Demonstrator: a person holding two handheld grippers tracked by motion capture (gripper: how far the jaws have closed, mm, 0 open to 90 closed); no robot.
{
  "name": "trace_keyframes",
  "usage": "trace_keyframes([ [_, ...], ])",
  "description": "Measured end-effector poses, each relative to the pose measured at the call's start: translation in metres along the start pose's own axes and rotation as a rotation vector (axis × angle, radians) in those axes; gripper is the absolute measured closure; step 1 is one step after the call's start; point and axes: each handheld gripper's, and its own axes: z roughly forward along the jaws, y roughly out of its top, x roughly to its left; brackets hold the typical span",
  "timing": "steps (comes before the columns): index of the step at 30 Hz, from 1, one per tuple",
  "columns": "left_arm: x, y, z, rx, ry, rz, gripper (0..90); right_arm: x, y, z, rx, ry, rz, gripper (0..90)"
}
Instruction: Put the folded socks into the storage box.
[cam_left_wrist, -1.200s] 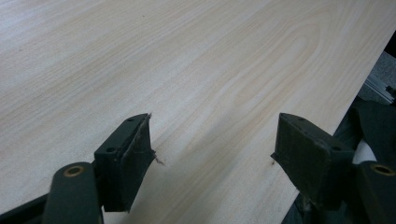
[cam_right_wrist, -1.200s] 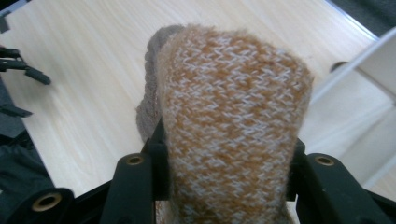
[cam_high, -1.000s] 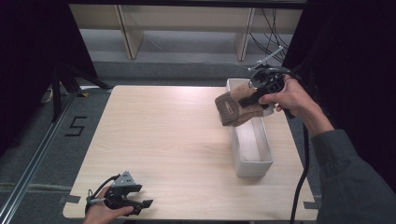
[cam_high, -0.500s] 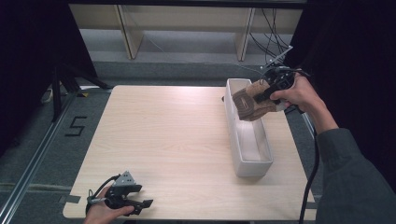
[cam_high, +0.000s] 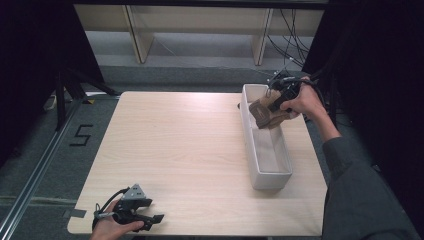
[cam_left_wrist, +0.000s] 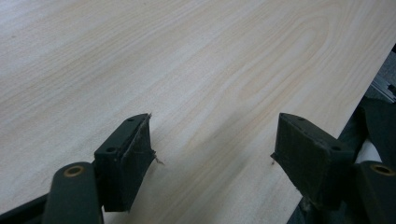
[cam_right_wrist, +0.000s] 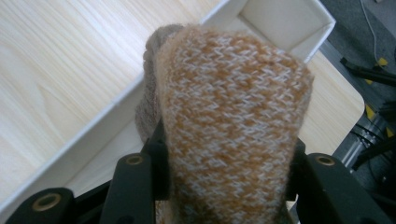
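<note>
1. Wood-grain desk (cam_high: 190, 150), pale and bare across most of its top.
2. Near left corner: the left gripper (cam_high: 150, 219) sits low on the desk in the person's left hand (cam_high: 110, 229), jaws spread wide with just bare wood between them.
3. Along the right edge there's a long white bin (cam_high: 265, 175), running from near to far.
4. Over the far end of that bin, the right gripper (cam_high: 272, 102) is pinching a knitted orange-and-white sock (cam_right_wrist: 229, 135), bunched up thick between the jaws. It hangs right above the bin's far end; can't tell if it touches the bottom.
5. Right hand (cam_high: 302, 102) sits near the far right corner.
</note>
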Motion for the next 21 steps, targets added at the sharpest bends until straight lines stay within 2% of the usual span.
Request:
trace_keyframes([
  [2, -0.001, 0.0, 0.0, -0.013, -0.002, -0.009, 26.6, 0.0, -0.001, 0.007, 0.018, -0.012, -0.007, 54.8],
  [5, 0.001, 0.0, -0.001, -0.005, 0.005, 0.001, 26.6, -0.001, -0.005, 0.016, 0.031, -0.023, -0.04, 54.7],
  [9, 0.0, 0.0, 0.0, -0.001, 0.002, -0.003, 26.6, 0.002, -0.008, 0.023, 0.054, -0.06, -0.098, 54.7],
  [12, 0.0, 0.0, 0.001, -0.002, 0.004, 0.003, 26.6, 0.009, -0.01, 0.025, 0.051, -0.053, -0.136, 54.6],
  [15, 0.0, 0.0, 0.001, -0.002, 0.006, 0.003, 26.7, 0.018, -0.013, 0.029, 0.061, -0.061, -0.2, 54.0],
  [18, -0.001, 0.0, 0.0, 0.002, 0.0, 0.009, 26.7, 0.023, -0.017, 0.031, 0.048, -0.062, -0.248, 53.3],
  [20, -0.001, 0.0, 0.001, 0.005, 0.001, 0.01, 26.7, 0.027, -0.021, 0.032, 0.031, -0.051, -0.245, 52.8],
  [21, -0.001, 0.0, 0.001, 0.005, 0.001, 0.007, 26.7, 0.03, -0.023, 0.032, 0.03, -0.042, -0.26, 52.2],
])
